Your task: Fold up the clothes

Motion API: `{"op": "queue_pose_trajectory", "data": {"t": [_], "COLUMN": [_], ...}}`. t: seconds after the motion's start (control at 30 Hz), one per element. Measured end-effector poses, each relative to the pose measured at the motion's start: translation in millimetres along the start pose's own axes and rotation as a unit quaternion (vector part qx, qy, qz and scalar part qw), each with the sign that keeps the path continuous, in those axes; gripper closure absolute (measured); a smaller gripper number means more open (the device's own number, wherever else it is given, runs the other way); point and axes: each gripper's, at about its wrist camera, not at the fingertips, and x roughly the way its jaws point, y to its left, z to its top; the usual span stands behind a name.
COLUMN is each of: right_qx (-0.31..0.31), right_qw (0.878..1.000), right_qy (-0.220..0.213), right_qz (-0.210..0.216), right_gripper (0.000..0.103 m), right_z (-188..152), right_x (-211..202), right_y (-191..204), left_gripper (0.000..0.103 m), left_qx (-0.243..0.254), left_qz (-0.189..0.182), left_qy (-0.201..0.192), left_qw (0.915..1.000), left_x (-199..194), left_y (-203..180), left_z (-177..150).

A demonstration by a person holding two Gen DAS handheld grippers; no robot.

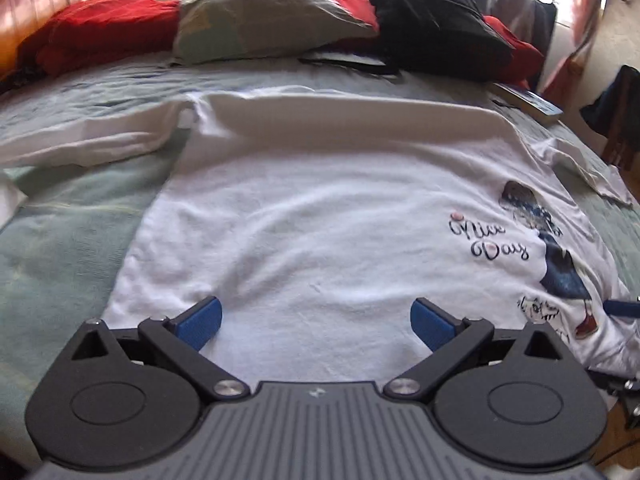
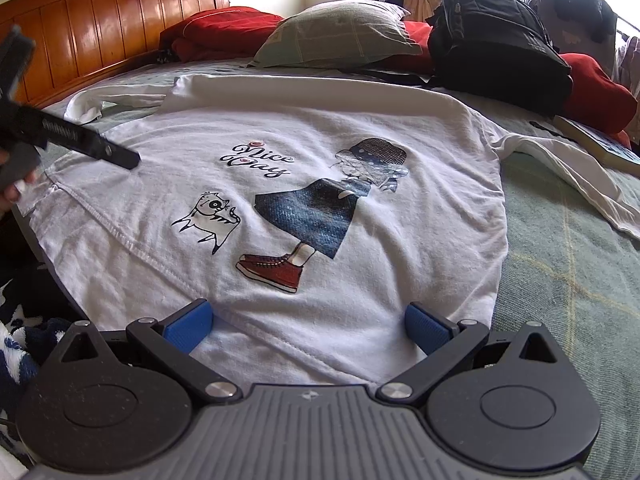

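A white long-sleeved T-shirt (image 1: 320, 208) with a "Nice Day" print of a girl and a cat lies spread flat, print up, on the green bedspread (image 1: 60, 248); it also shows in the right wrist view (image 2: 304, 152). Its sleeves stretch out to both sides. My left gripper (image 1: 316, 320) is open and empty, low over the shirt's near hem on the left side. My right gripper (image 2: 307, 326) is open and empty over the hem on the right side. The left gripper's body shows at the left edge of the right wrist view (image 2: 88, 148).
A grey-green pillow (image 2: 336, 36), red blankets (image 2: 224, 28) and a black backpack (image 2: 500, 44) lie at the head of the bed. A book (image 2: 604, 144) lies at the far right. A wooden headboard (image 2: 100, 28) stands at the left.
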Motion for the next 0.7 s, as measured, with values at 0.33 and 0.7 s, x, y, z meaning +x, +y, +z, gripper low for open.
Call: {"op": "queue_pose_trajectory", "data": {"t": [0.33, 0.7], "right_qx": [-0.003, -0.01], "right_qw": [1.0, 1.0], "right_qy": [-0.004, -0.026], "right_qz": [-0.002, 0.002], "right_gripper": [0.0, 0.0], "right_z": [-2, 21], "right_x": [-2, -21], "right_y": [1, -3], "left_gripper": [0.001, 0.001], "left_qx": [0.078, 0.091], "left_qz": [0.037, 0.05], "left_qy": [0.005, -0.045], "left_qw": [0.9962, 0.9936], "left_x": [-25, -55], "left_y": [-57, -66], "left_z": [-67, -42]}}
